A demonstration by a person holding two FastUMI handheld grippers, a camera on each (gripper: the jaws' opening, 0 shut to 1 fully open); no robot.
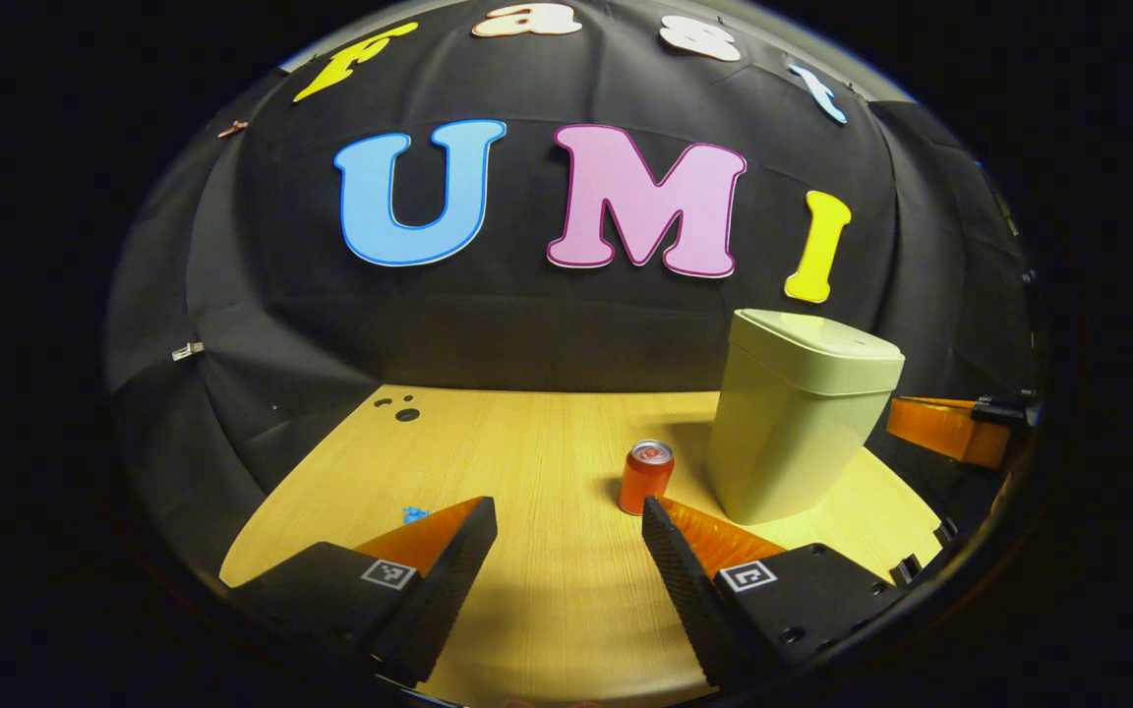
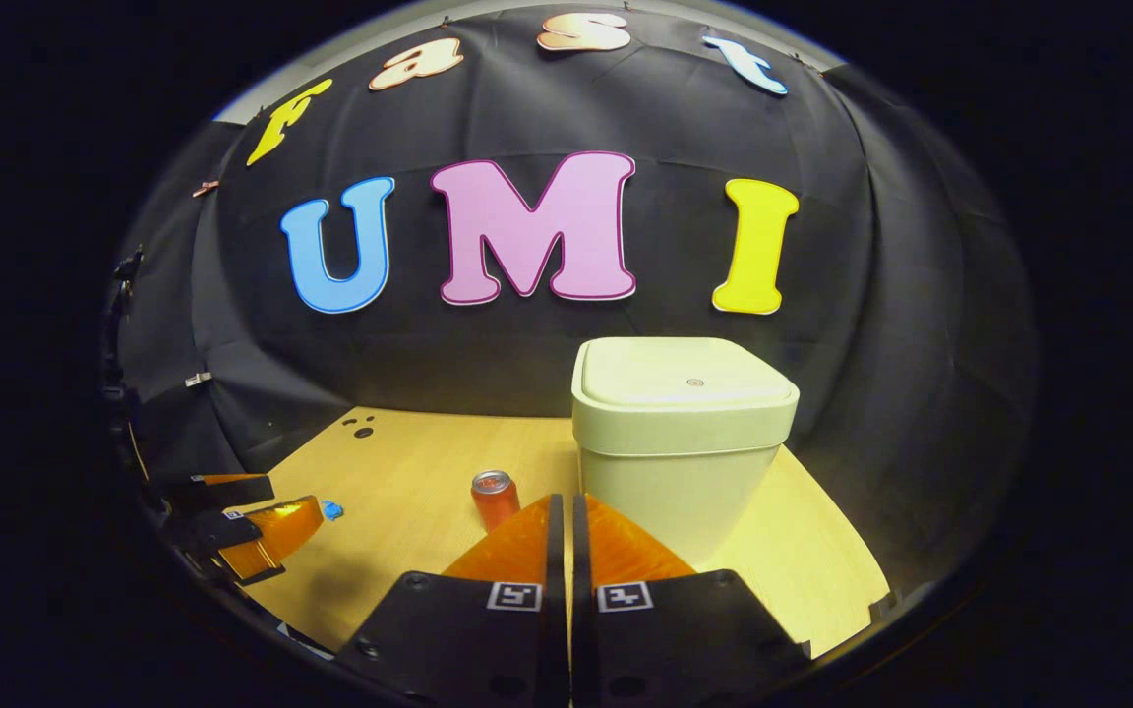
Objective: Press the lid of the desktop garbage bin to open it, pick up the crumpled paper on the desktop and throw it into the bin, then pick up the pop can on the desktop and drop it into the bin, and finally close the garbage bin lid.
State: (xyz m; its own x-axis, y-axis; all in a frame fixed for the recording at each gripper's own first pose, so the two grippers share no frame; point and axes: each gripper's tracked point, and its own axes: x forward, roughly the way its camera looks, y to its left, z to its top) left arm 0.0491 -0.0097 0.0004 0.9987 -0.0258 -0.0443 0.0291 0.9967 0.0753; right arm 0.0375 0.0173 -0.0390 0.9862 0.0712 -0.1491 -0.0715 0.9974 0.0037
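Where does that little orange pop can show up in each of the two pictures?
Left gripper view: the pop can stands low, right of centre, just left of the bin.
Right gripper view: the pop can stands low, left of centre, again left of the bin.
Shared landmark: the bin with its lid closed.

wooden table (image 2: 409, 492) (bin (image 2: 680, 442), can (image 2: 494, 497) on it)

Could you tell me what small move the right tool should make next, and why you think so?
Probably it should rise and ease forward until it is over the bin's lid, then press down. The lid sits closed on the bin, the pop can still stands on the desktop beside it, and the right tool is shut and empty, low in front of the bin. The left tool is open, facing the can.
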